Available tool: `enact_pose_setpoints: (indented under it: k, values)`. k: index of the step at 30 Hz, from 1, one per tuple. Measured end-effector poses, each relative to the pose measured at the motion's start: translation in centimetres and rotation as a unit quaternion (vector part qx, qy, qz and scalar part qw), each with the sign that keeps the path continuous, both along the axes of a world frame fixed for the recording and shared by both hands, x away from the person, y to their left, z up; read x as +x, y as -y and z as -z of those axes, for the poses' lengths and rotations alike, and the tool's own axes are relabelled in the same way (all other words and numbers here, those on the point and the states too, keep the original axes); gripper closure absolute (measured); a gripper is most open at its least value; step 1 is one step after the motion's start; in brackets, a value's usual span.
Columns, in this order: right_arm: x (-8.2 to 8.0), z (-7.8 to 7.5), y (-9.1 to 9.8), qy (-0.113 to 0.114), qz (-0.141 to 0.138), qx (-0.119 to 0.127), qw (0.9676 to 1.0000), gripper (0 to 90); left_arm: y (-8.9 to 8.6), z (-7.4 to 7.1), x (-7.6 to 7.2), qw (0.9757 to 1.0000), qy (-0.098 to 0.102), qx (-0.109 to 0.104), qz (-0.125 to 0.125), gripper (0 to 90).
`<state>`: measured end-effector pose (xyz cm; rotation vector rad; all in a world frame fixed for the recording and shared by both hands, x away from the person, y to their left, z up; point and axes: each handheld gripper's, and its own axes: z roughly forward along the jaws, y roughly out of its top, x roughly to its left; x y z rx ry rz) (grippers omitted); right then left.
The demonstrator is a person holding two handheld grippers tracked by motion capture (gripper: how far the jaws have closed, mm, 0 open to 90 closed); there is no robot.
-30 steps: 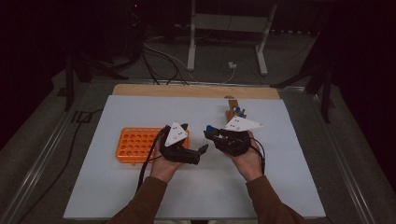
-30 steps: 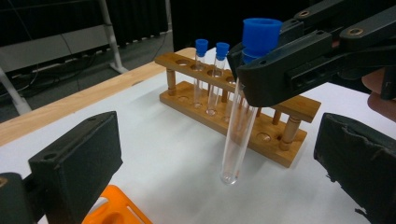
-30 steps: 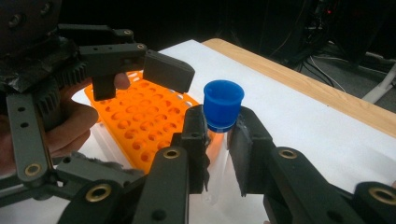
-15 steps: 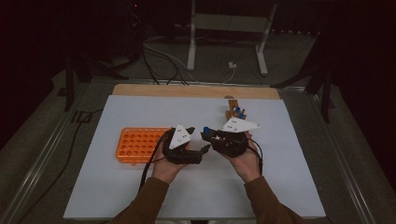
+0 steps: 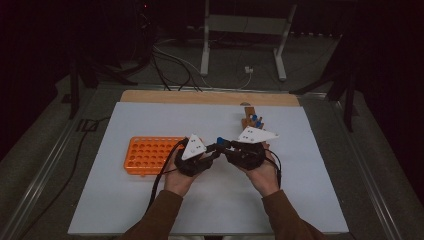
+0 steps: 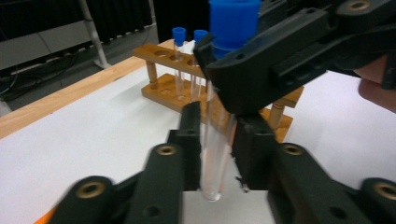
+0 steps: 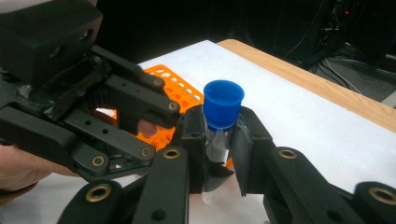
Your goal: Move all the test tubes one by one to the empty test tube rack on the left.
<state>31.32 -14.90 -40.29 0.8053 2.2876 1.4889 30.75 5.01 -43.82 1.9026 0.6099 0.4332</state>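
Tube (image 6: pixel 215 140) held by both tools, above the surface (image 5: pixel 150 200).
Left tool (image 6: pixel 215 154) has just closed on its glass; right tool (image 7: pixel 217 149) grips below the blue cap (image 7: pixel 223 103).

A dark room with a metal stand (image 5: pixel 245 35) and cables (image 5: pixel 175 60) on grey floor.

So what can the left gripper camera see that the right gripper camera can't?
The left gripper view has the wooden rack with two blue-capped tubes standing in it. The right gripper view has the orange rack, full of empty holes. Both views share the clear test tube with its blue cap, and both grippers are shut on it: the right gripper just under the cap, the left gripper lower down on the glass.
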Motion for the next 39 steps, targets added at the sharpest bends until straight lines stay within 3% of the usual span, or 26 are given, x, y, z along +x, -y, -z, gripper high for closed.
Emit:
enact_pose_setpoints:
  k: [4, 5, 12, 14, 24, 39]
  values:
    - [0.1, 0.0, 0.4, -0.002, 0.003, 0.008, 1.0000, 62.0, -0.3, 0.1, 0.1, 1.0000, -0.006, -0.003, -0.004, 77.6]
    - [0.2, 0.0, 0.9, -0.010, 0.001, 0.025, 0.9996, 51.3, -0.5, 0.1, 0.1, 0.9999, -0.008, -0.005, -0.005, 77.6]
    - [0.3, 0.6, 2.0, -0.019, 0.018, 0.026, 0.9993, 35.9, -1.8, 0.6, 0.2, 0.9996, -0.018, -0.010, -0.022, 77.6]
    - [0.1, 1.1, 2.3, -0.018, 0.028, 0.022, 0.9992, 25.6, -2.2, 0.7, 0.2, 0.9994, -0.019, -0.011, -0.025, 77.6]
    - [-0.5, 1.6, 3.3, -0.017, 0.038, 0.019, 0.9990, 15.4, -3.8, 1.3, 0.0, 0.9986, -0.027, -0.015, -0.042, 77.6]
    - [-1.2, 2.3, 5.3, -0.019, 0.055, 0.026, 0.9979, 14.8, -5.5, 2.7, -0.3, 0.9971, -0.043, -0.006, -0.062, 77.6]
